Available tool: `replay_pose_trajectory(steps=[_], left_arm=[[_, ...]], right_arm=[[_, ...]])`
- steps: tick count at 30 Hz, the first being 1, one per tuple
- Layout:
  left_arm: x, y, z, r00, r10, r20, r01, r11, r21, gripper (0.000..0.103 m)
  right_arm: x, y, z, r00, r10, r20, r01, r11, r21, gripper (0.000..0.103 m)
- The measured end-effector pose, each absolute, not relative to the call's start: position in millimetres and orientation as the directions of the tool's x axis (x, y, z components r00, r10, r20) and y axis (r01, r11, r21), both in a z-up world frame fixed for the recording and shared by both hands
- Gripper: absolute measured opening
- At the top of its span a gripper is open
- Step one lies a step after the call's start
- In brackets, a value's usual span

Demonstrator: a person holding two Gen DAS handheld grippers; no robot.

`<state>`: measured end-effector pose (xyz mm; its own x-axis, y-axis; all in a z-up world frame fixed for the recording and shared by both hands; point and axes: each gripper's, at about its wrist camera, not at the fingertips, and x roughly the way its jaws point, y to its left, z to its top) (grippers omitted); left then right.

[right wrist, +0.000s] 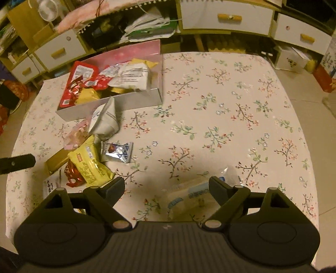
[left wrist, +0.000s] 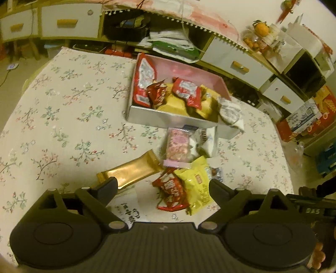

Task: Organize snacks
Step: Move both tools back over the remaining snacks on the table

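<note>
An open box with a pink inside (left wrist: 168, 120) (right wrist: 130, 102) stands on the floral table, heaped with red, yellow and white snack packets. My left gripper (left wrist: 162, 185) is open above loose snacks: a red packet (left wrist: 171, 193), a yellow packet (left wrist: 197, 187) and a gold bar (left wrist: 130, 172). A pink packet (left wrist: 178, 145) lies between them and the box. My right gripper (right wrist: 166, 187) is open over a pale, clear-wrapped packet (right wrist: 193, 195) that lies by its right finger, not pressed. A white packet (right wrist: 105, 121) leans on the box front.
A small silver-blue packet (right wrist: 117, 152) lies beside the yellow packet (right wrist: 90, 163). One of the left gripper's fingers (right wrist: 19, 162) shows at the left edge. White drawer cabinets (right wrist: 226, 16) and shelves stand behind the table. Cartons (left wrist: 308, 113) sit on the floor at right.
</note>
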<state>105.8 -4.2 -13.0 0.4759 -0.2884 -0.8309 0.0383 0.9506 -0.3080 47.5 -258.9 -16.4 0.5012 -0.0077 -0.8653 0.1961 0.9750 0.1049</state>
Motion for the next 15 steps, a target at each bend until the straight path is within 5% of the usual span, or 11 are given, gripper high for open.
replay_pose_trajectory(steps=[15], left_arm=[[108, 0, -25, 0.444, -0.281, -0.851, 0.025, 0.953, -0.301, 0.097]], right_arm=[[54, -274, -55, 0.383, -0.026, -0.923, 0.290, 0.952, 0.094, 0.086]])
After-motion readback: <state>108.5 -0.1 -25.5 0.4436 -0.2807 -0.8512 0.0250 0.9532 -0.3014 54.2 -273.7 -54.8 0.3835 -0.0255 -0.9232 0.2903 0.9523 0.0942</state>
